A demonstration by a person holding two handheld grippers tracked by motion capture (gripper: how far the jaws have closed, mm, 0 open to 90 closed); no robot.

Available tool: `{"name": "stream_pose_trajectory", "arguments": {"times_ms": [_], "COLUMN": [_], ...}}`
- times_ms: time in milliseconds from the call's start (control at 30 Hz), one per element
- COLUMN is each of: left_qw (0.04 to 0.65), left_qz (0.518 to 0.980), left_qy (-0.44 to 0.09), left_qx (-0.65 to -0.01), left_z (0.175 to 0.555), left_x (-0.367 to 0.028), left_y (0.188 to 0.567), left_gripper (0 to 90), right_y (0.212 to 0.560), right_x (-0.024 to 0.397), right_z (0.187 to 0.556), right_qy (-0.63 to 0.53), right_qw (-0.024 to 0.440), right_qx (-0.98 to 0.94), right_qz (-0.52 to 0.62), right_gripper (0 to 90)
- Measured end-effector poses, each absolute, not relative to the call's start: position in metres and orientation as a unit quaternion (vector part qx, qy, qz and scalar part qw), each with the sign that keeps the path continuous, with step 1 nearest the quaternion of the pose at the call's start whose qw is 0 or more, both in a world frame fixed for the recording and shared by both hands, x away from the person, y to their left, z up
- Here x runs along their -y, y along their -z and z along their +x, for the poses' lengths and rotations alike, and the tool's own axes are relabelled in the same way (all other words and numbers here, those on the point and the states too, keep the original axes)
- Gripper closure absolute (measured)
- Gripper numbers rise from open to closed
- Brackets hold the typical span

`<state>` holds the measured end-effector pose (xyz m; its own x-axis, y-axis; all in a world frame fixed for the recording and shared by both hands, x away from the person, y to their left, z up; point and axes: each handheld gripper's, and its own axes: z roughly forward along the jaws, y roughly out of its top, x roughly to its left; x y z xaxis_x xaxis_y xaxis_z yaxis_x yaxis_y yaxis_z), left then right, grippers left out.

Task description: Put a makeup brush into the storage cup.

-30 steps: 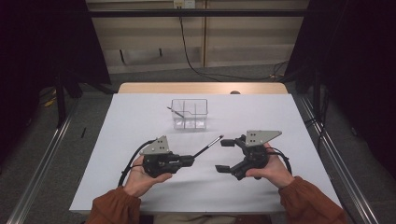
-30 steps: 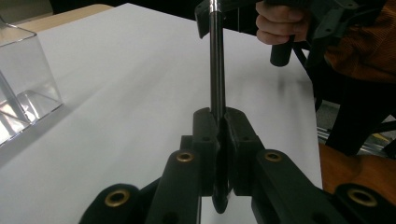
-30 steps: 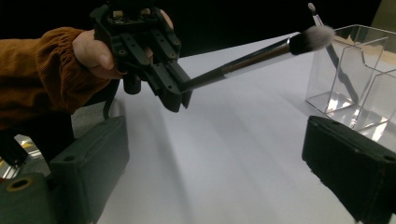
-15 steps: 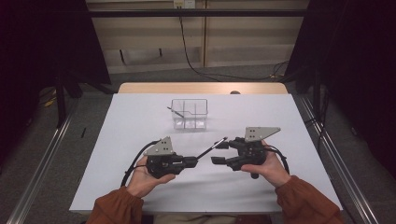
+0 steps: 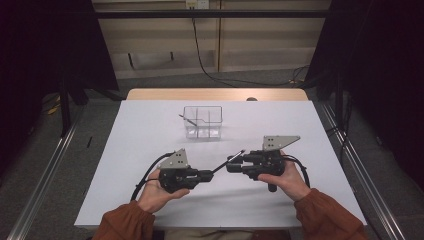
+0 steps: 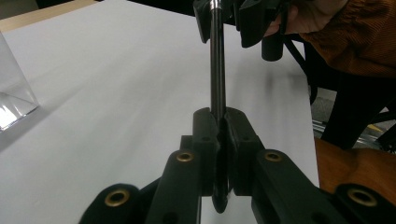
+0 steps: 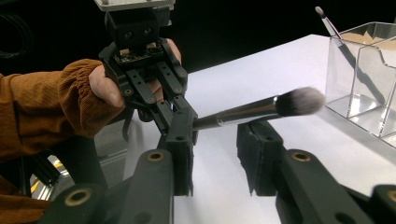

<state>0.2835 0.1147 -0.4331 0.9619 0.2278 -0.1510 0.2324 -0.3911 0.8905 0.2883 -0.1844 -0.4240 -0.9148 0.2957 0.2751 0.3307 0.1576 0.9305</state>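
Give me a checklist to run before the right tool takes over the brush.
1. Left tool clamped on the brush handle: ok.
2. Brush lies between the right tool's jaws: ok.
3. Right tool's pads pressing on the brush: not ok. The jaws have just been closing, but a gap is visible beside the brush.
4. Bristle head held off the table: ok.
5. Clear organizer upright on the table, apart from both tools: ok.
6. Free compartment in the organizer: ok. A second brush leans in one and the others look empty.
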Motion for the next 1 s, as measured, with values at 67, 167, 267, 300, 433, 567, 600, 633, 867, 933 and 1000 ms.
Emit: {"name": "stream_pose_trajectory", "arguments": {"times_ms": [67,167,267,300,433,567,600,633,867,933,1000], "left_qw": [0.533,0.529,0.526,0.523,0.521,0.515,0.512,0.513,0.510,0.508,0.514], "left_qz": [0.835,0.838,0.840,0.842,0.844,0.848,0.850,0.849,0.851,0.852,0.847], "left_qy": [0.006,0.008,0.011,0.009,0.008,0.007,0.006,0.008,0.005,0.002,-0.001], "left_qx": [-0.136,-0.134,-0.133,-0.131,-0.130,-0.124,-0.123,-0.122,-0.124,-0.129,-0.132], "left_z": [0.2830,0.2822,0.2811,0.2813,0.2818,0.2814,0.2811,0.2808,0.2811,0.2823,0.2837], "left_x": [-0.1141,-0.1126,-0.1103,-0.1100,-0.1100,-0.1091,-0.1087,-0.1081,-0.1069,-0.1080,-0.1095], "left_y": [0.4343,0.4368,0.4384,0.4387,0.4395,0.4403,0.4403,0.4408,0.4423,0.4419,0.4412], "left_gripper": [84.1,84.1,84.0,84.0,84.1,84.1,84.1,84.1,82.9,81.6,80.7], "right_y": [0.4241,0.4240,0.4241,0.4242,0.4252,0.4249,0.4249,0.4249,0.4243,0.4237,0.4229], "right_x": [0.1845,0.1853,0.1864,0.1869,0.1874,0.1876,0.1878,0.1878,0.1867,0.1862,0.1867], "right_z": [0.2883,0.2888,0.2894,0.2896,0.2904,0.2912,0.2911,0.2910,0.2903,0.2902,0.2904], "right_qy": [0.617,0.621,0.624,0.625,0.626,0.628,0.628,0.629,0.632,0.629,0.629], "right_qw": [0.017,0.023,0.030,0.035,0.045,0.050,0.053,0.056,0.071,0.072,0.071], "right_qx": [0.759,0.756,0.753,0.751,0.748,0.745,0.745,0.744,0.742,0.747,0.747], "right_qz": [-0.206,-0.207,-0.207,-0.210,-0.216,-0.218,-0.218,-0.217,-0.211,-0.202,-0.204], "right_gripper": [69.8,73.6,79.2,79.5,79.0,79.8,80.4,80.9,83.4,84.0,84.1]}}
